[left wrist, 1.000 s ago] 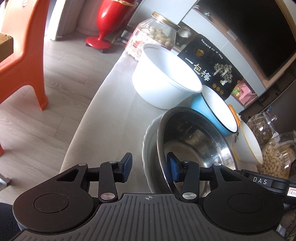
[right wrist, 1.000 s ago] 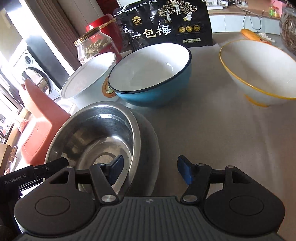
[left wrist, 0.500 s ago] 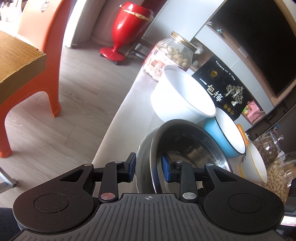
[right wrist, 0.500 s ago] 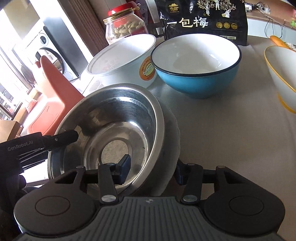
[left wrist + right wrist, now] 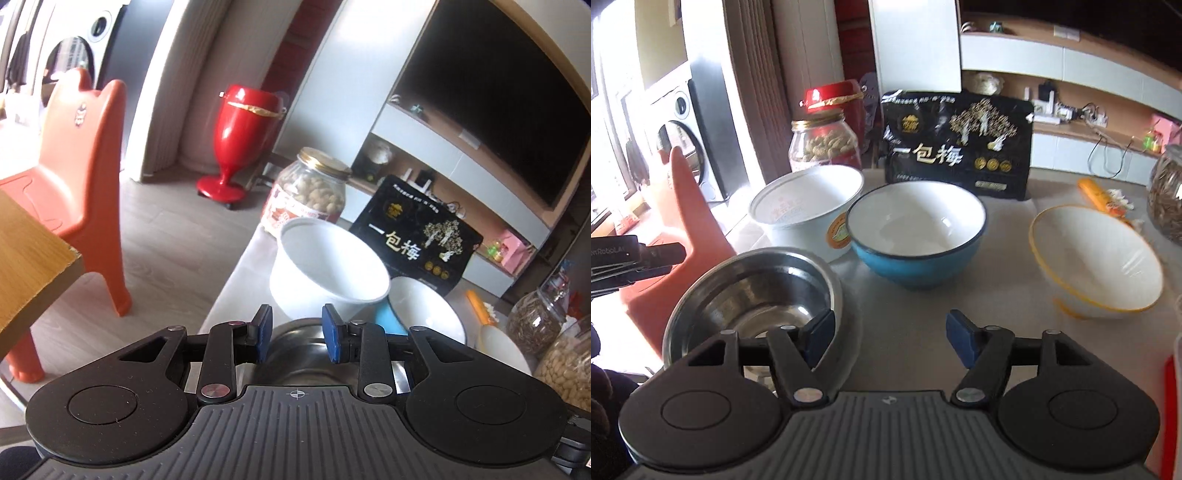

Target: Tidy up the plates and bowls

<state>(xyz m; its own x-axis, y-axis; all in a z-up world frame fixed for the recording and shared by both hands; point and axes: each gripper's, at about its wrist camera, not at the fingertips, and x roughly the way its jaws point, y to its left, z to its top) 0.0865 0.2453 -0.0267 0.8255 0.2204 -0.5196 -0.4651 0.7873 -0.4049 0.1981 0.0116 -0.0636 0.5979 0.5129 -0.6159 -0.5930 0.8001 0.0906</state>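
4 bowls are in view, and the nearest, the steel bowl (image 5: pixel 753 295), sits on a shallow grey plate (image 5: pixel 851 332) just ahead of both pairs of fingers. In the left wrist view it lies low between and beyond the left gripper (image 5: pixel 297 332), whose fingers stand partly apart with nothing visibly pressed between the pads. The right gripper (image 5: pixel 890 336) has its fingers opening. Its left pad shows over the steel bowl's near rim, its right pad over bare table (image 5: pixel 997 295), and no rim is between them.

Beyond the right fingers and a little to their right sits the blue bowl (image 5: pixel 916 236), upright and empty. The white tub (image 5: pixel 805 206) is beside it, ahead and to the left, close to the steel bowl's far rim. Well to the right of the right fingers stands the yellow-rimmed bowl (image 5: pixel 1097 266), tilted on its foot and apart from the others. A black bag (image 5: pixel 960 147) and a peanut jar (image 5: pixel 823 144) stand behind the bowls.

My reading is that the steel bowl and plate pair is set down and the hands are free for the next piece. The blue bowl looks the likeliest pick. That calls for the right fingers to reach forward, straddle its near rim with 1 pad inside and 1 outside, close, then lift clear of the tub before nesting it
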